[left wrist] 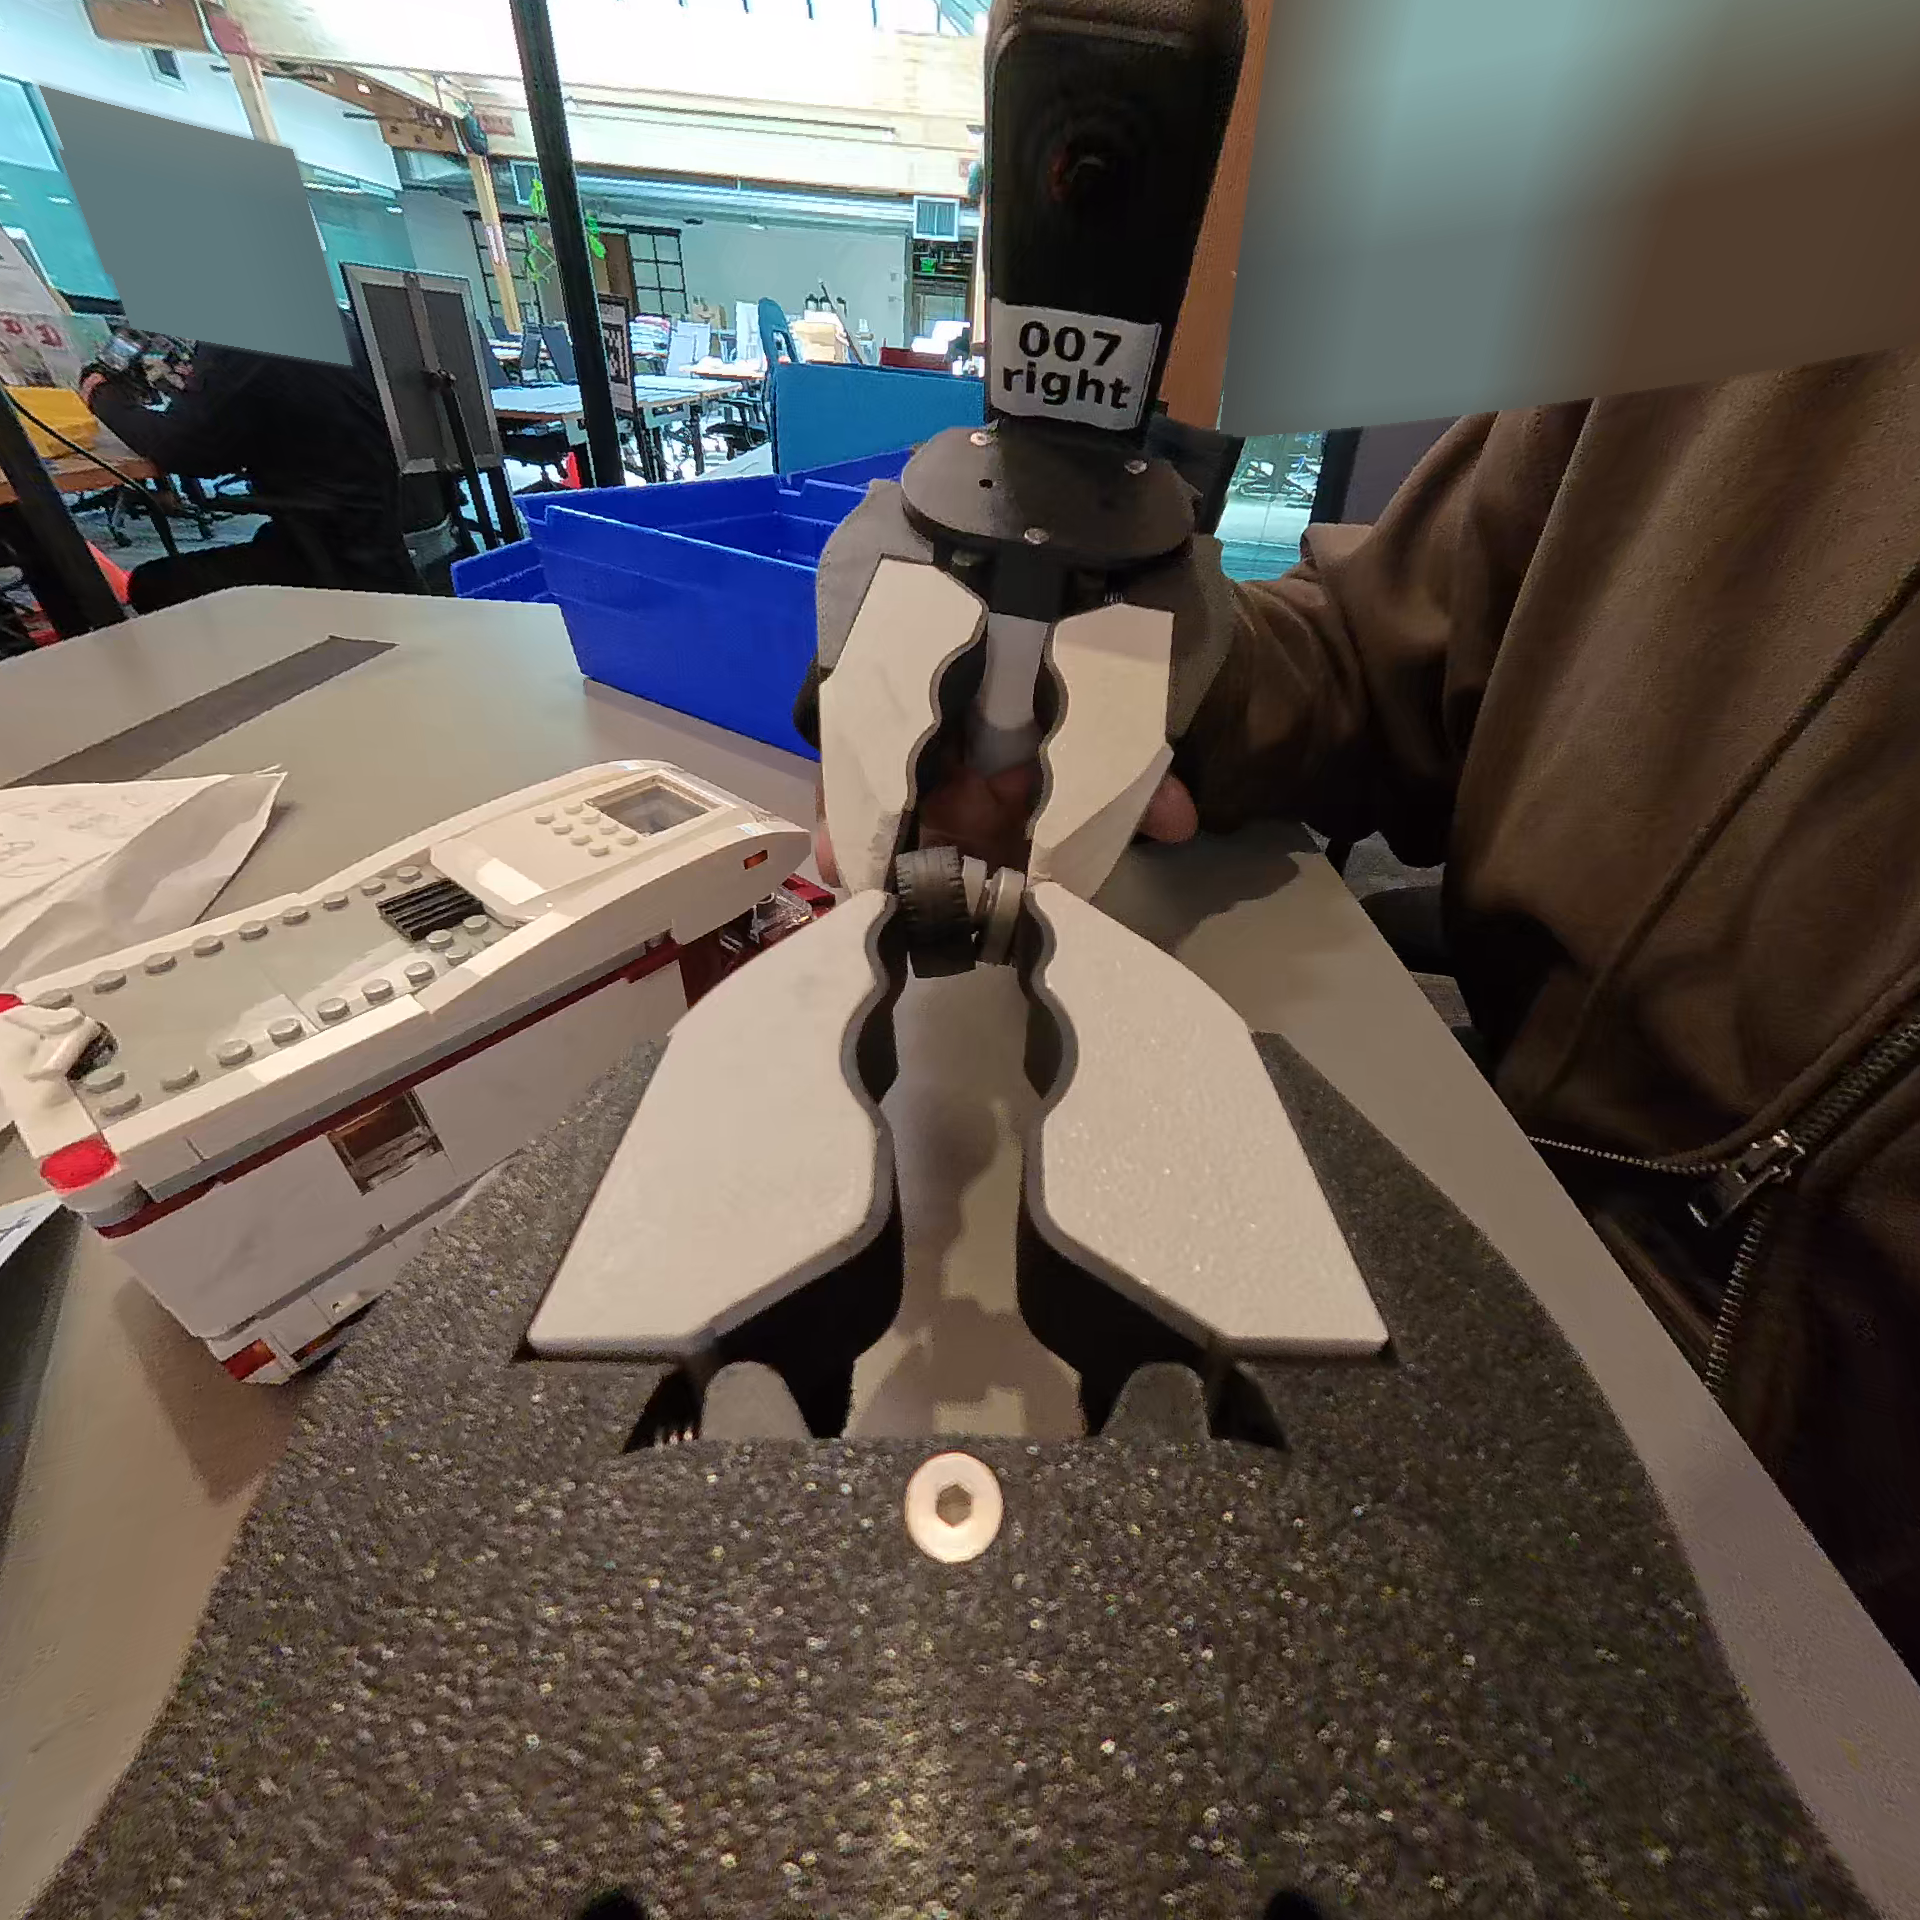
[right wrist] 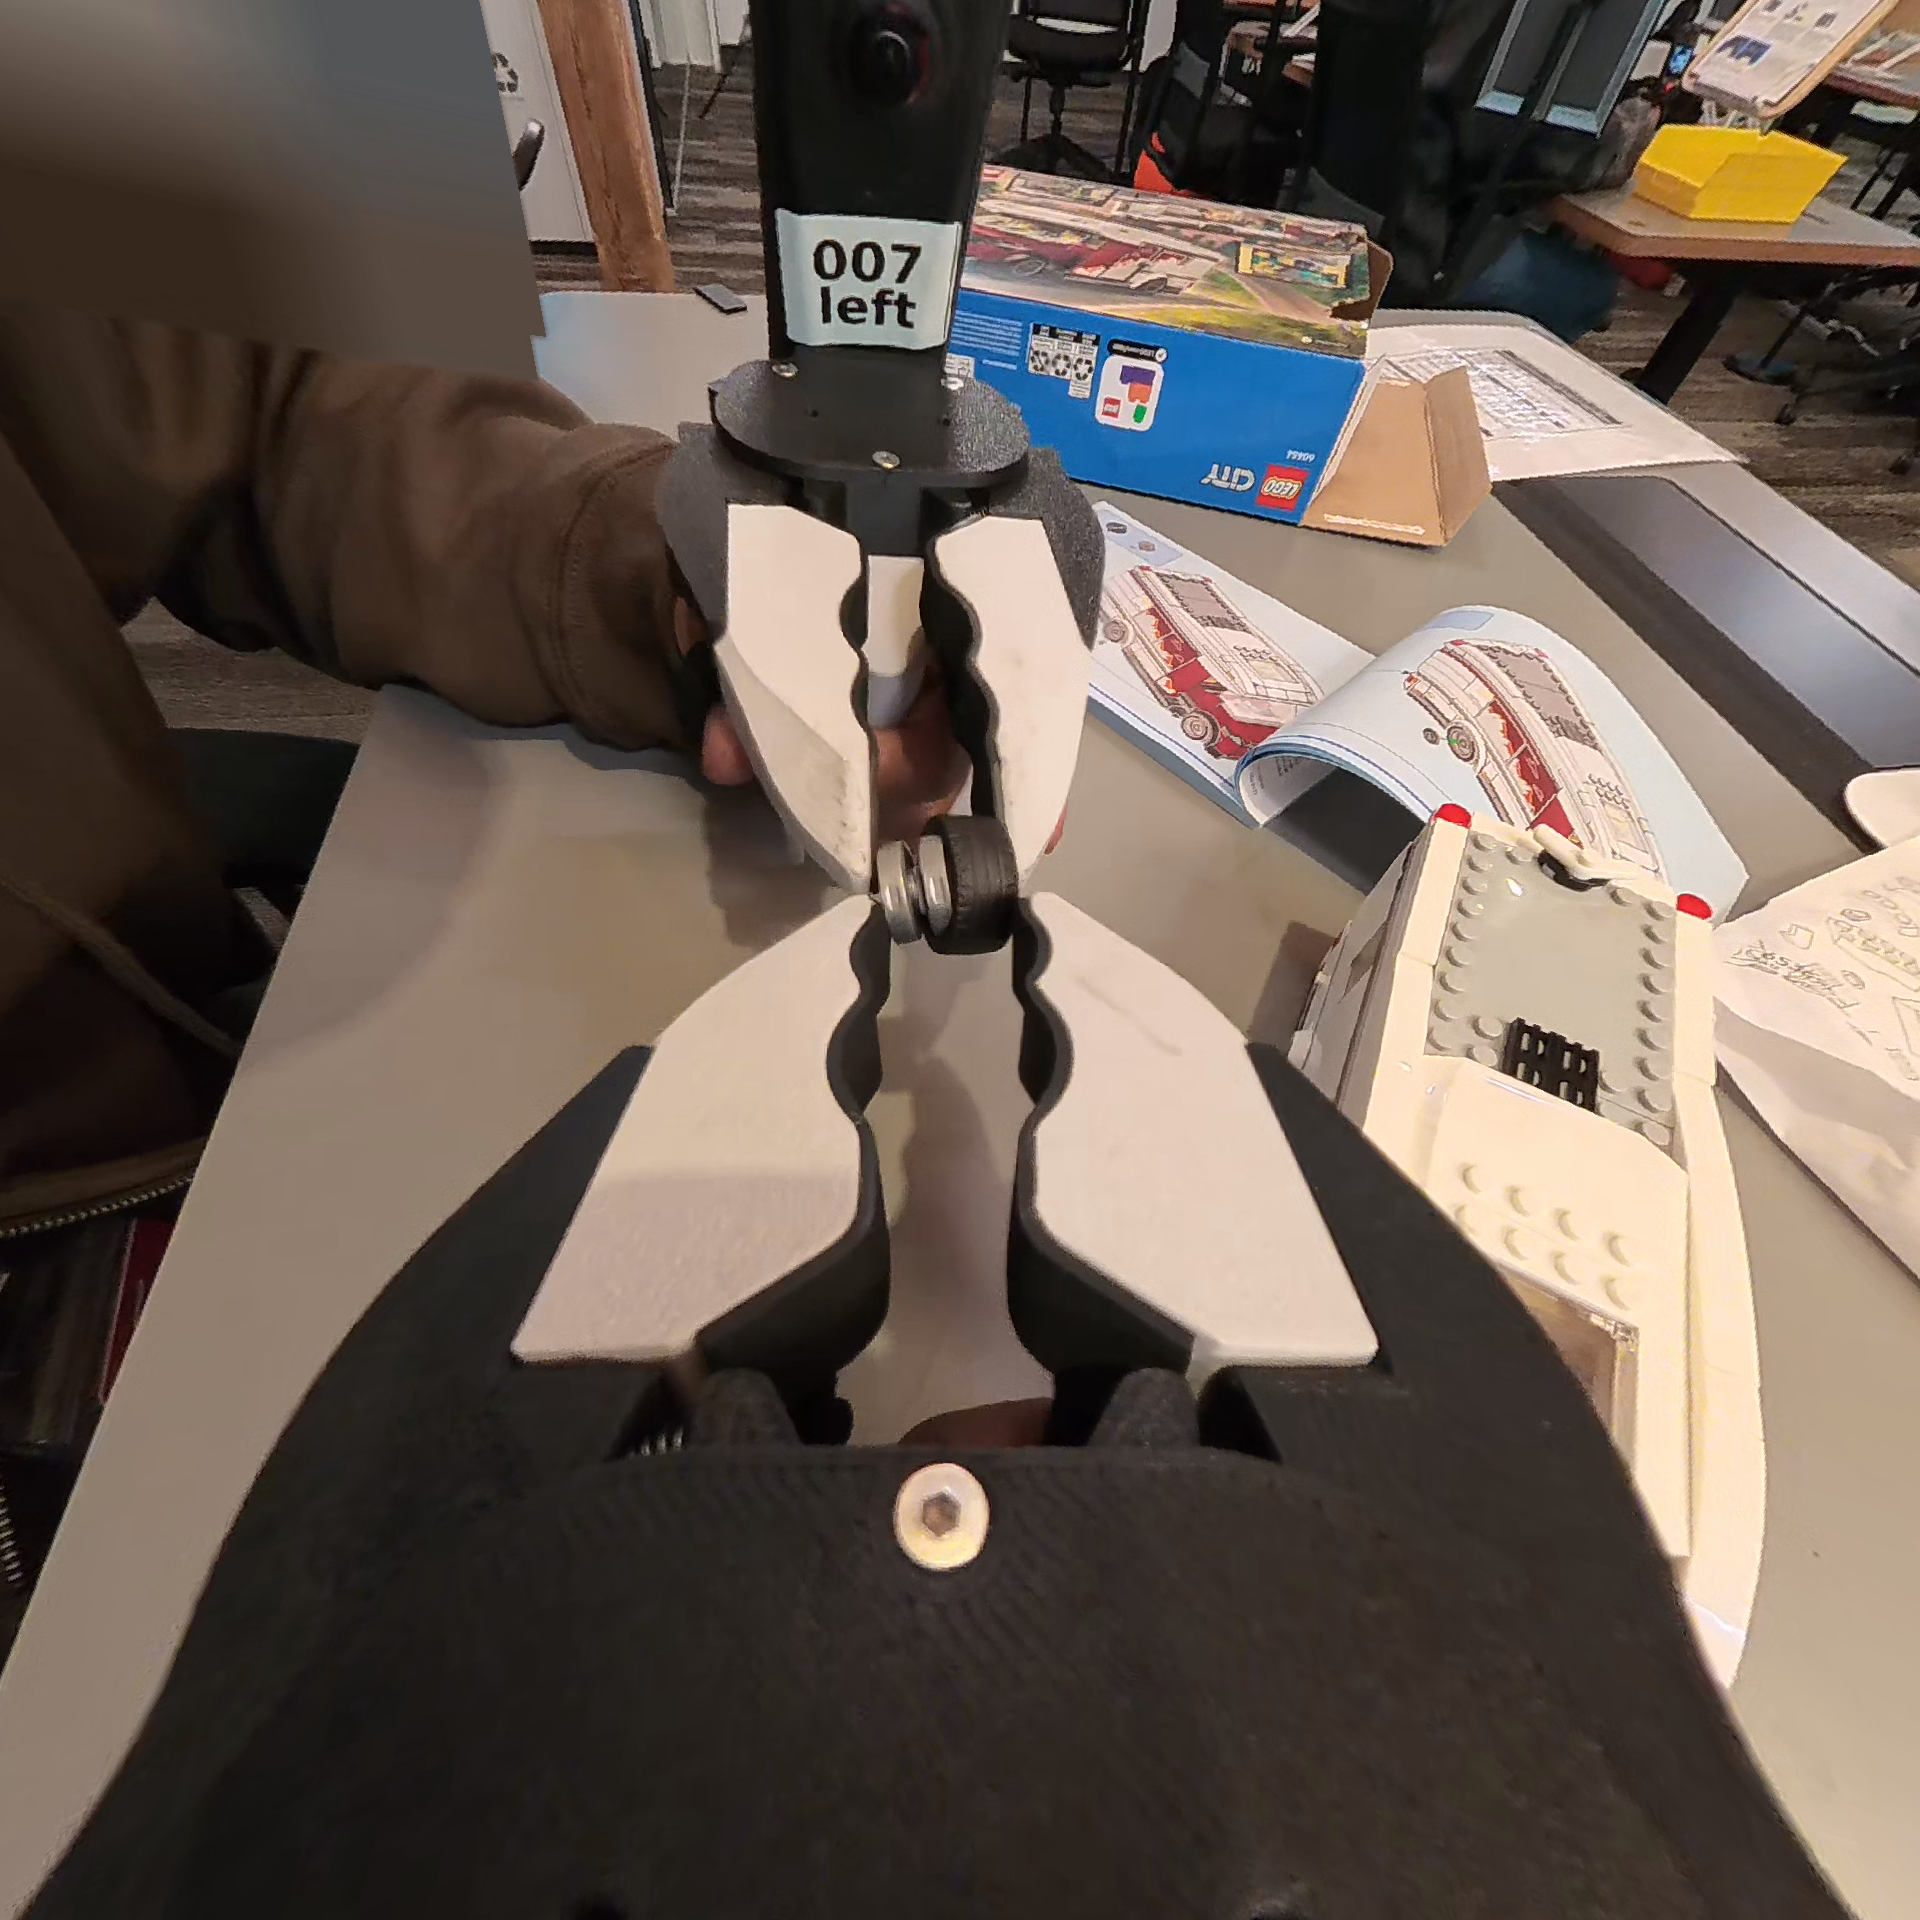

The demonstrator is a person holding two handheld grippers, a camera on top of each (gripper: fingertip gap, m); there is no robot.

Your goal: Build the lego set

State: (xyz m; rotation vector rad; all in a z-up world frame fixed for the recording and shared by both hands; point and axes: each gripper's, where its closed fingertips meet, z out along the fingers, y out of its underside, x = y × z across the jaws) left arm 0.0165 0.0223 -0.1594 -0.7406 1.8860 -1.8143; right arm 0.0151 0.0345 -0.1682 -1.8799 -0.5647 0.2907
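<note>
A small wheel piece, a black tyre (left wrist: 933, 912) with grey round hubs (left wrist: 1004, 916) beside it, hangs above the grey table (left wrist: 447, 717). My left gripper (left wrist: 961, 906) and my right gripper (right wrist: 951, 916) meet tip to tip on it. Each is shut on it, with one pad on the tyre and the other on the outer grey hub. The right gripper (left wrist: 964, 868) reaches in from the top of the left wrist view. The left gripper (right wrist: 945, 860) does the same in the right wrist view, where the tyre (right wrist: 979, 883) lies right of the hubs (right wrist: 902, 896).
A white and grey brick-built vehicle (left wrist: 364, 997) lies on its side close by, also in the right wrist view (right wrist: 1538, 1101). Blue bins (left wrist: 675, 592) stand at the back. An open booklet (right wrist: 1340, 707), a blue box (right wrist: 1164, 416) and a white paper bag (right wrist: 1849, 997) lie around. Left and right tips are no more than a few centimetres apart.
</note>
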